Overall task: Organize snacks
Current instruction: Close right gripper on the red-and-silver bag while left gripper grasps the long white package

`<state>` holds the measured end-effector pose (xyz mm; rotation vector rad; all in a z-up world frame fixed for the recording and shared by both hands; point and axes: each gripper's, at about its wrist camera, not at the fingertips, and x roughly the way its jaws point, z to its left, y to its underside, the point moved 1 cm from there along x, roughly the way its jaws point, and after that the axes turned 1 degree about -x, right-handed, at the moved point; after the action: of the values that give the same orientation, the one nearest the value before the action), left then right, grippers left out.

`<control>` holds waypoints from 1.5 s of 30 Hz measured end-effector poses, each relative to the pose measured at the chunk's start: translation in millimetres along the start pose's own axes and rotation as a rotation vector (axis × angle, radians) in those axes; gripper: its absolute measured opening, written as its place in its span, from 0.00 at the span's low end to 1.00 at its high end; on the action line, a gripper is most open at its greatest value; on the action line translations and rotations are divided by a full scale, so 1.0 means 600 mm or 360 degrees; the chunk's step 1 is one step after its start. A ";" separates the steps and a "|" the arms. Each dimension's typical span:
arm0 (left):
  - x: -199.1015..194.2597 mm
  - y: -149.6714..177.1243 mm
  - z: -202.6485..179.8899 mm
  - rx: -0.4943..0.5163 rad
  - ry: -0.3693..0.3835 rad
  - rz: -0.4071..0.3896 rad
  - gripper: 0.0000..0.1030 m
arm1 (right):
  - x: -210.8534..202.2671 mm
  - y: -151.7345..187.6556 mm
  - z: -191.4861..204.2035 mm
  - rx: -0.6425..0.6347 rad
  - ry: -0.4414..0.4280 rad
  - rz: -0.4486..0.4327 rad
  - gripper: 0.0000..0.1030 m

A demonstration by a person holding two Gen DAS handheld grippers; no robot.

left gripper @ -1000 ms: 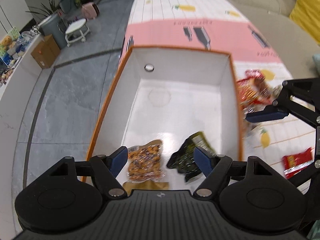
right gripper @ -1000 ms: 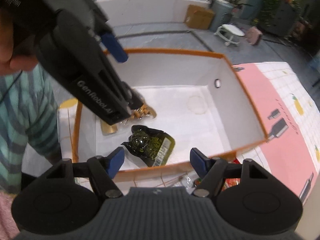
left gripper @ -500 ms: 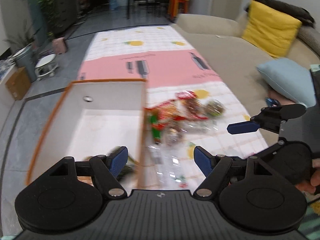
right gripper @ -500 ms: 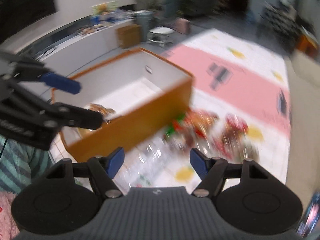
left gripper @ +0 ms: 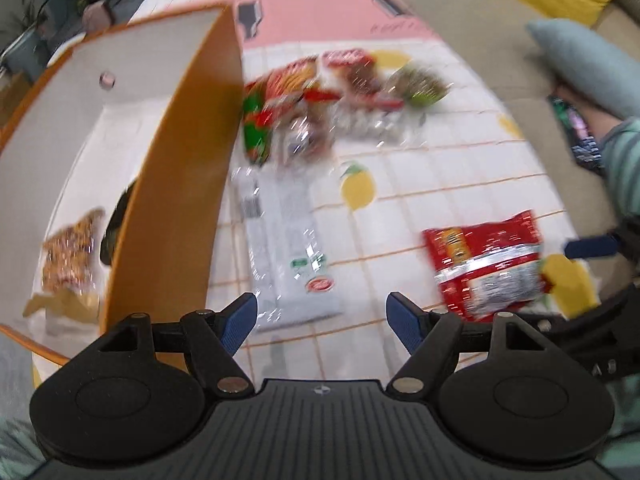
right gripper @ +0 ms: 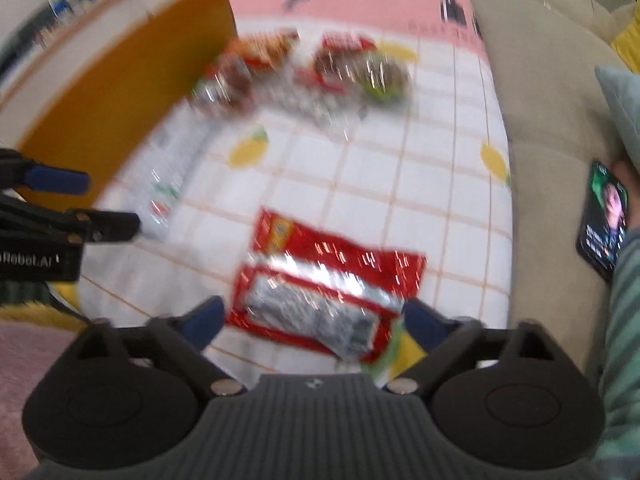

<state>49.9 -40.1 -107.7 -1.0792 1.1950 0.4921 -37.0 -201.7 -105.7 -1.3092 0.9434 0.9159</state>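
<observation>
Lemon-print cloth now fills both views: the two grippers have left the box and come down over the loose snacks.

Against a second ago, when both hung over the orange-walled box (left gripper: pixel 168 184), the left gripper (left gripper: pixel 322 322) sits just outside the box's right wall, jaws apart and empty, above the pale clear packet (left gripper: pixel 288 248) lying along that wall. The right gripper (right gripper: pixel 312 322) has its jaws opening wide, with the red foil packet (right gripper: pixel 324 280) lying flat between them near the cloth's near edge, not yet pinched. Two snacks, a nut packet (left gripper: pixel 68 252) and a dark one (left gripper: pixel 118 220), lie in the box's near end; a heap of packets (left gripper: pixel 320 96) waits mid-cloth. Likely the next pair of pickups is beginning.
</observation>
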 end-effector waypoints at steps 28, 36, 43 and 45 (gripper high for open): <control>0.068 -0.007 0.018 -0.0127 0.0060 0.0055 0.70 | 0.051 -0.024 -0.040 0.0342 -0.0288 -0.0059 0.38; 0.051 0.008 -0.002 -0.0002 0.0177 0.0156 0.70 | 0.022 -0.002 0.008 0.0091 -0.0239 -0.0090 0.63; 0.035 -0.011 0.018 -0.0150 0.0158 0.0035 0.87 | -0.007 -0.013 0.018 -0.0220 -0.0023 -0.0317 0.81; 0.041 -0.020 0.022 -0.0223 0.0145 0.0042 0.88 | -0.002 -0.021 0.018 -0.0373 -0.0001 -0.0345 0.93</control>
<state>74.6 -39.3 -125.3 -1.2173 1.2705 0.5587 -25.4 -191.7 -99.5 -1.5763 0.6916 0.8758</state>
